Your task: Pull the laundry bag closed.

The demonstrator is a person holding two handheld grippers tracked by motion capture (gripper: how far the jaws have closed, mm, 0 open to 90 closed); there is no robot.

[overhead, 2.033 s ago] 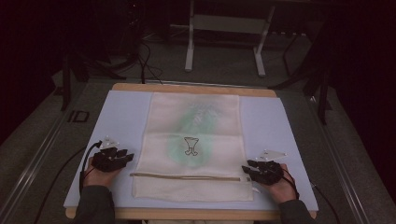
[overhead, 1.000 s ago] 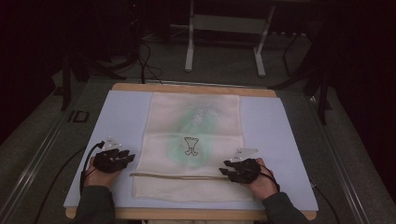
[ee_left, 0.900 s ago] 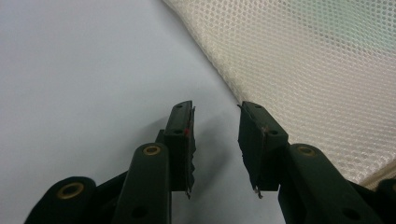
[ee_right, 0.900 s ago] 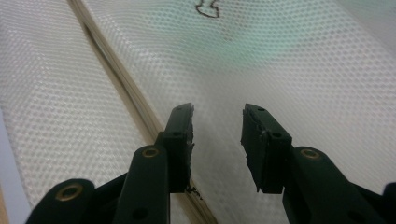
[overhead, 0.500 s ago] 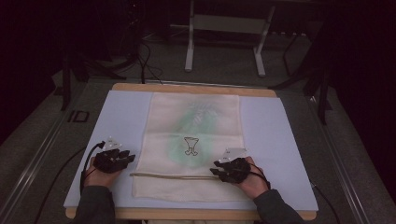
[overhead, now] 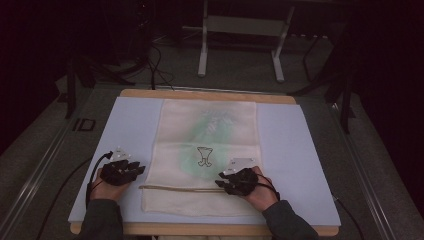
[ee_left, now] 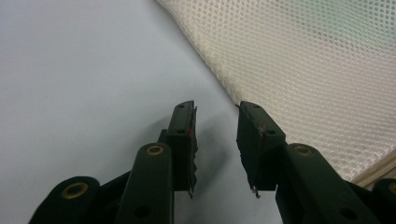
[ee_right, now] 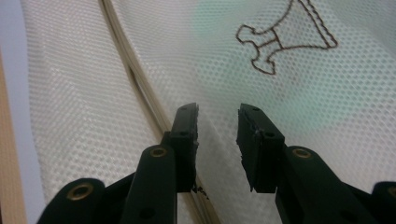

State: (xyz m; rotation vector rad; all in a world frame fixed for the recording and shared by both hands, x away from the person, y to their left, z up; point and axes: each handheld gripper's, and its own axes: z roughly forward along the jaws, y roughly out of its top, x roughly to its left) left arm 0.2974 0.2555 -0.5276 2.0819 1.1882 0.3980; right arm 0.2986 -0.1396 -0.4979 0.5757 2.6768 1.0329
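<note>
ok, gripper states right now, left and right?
Left gripper: open, nothing between its jaws, beside the mesh bag's edge.
Right gripper: open, nothing gripped, over the bag by its zipper; jaws have just been closing.

Dark lab, cables [overhead: 155, 65], metal stand [overhead: 240, 45]

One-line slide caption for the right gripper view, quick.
Right gripper, jaws open, above the cream mesh bag, beside its zipper and below the embroidered emblem.
</note>
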